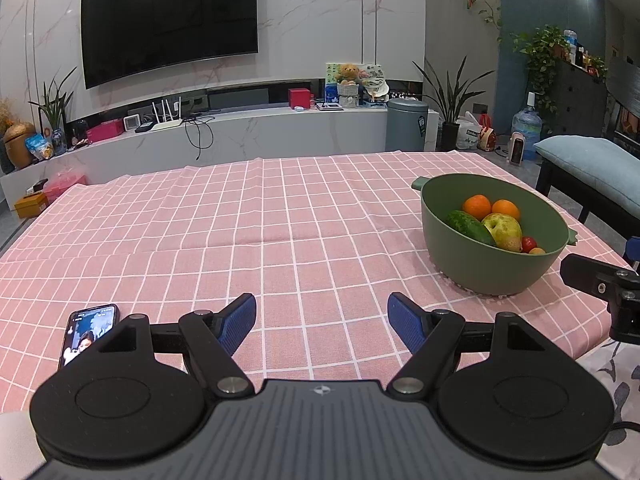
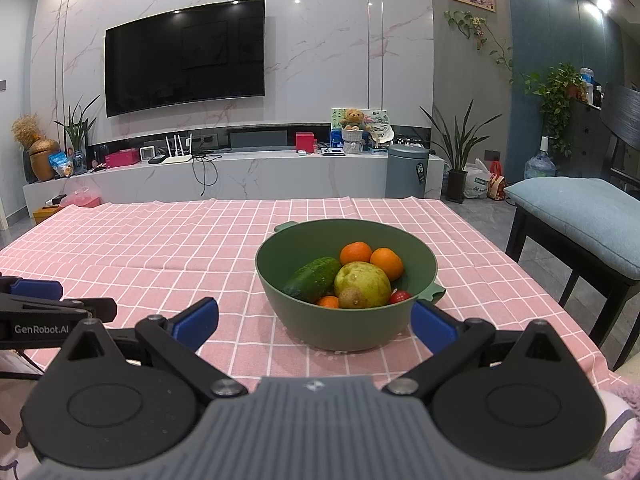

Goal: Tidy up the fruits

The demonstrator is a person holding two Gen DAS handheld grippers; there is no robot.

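A green bowl [image 2: 344, 330] stands on the pink checked tablecloth [image 2: 160, 248], right of centre. In it lie a cucumber [image 2: 312, 283], two oranges [image 2: 356, 253], a yellow-green pear [image 2: 366, 282], a small red tomato [image 2: 400, 297] and a small orange fruit [image 2: 329, 302]. My right gripper [image 2: 316, 320] is open and empty, just short of the bowl's near side. My left gripper [image 1: 322, 322] is open and empty over bare cloth, left of the bowl [image 1: 492, 264]. The right gripper's body shows at the left wrist view's right edge [image 1: 600, 280].
A phone [image 1: 86, 334] with a lit screen lies on the cloth by my left gripper's left finger. A chair with a blue cushion [image 2: 576, 216] stands right of the table. A TV stand with clutter [image 2: 240, 168] is behind the table's far edge.
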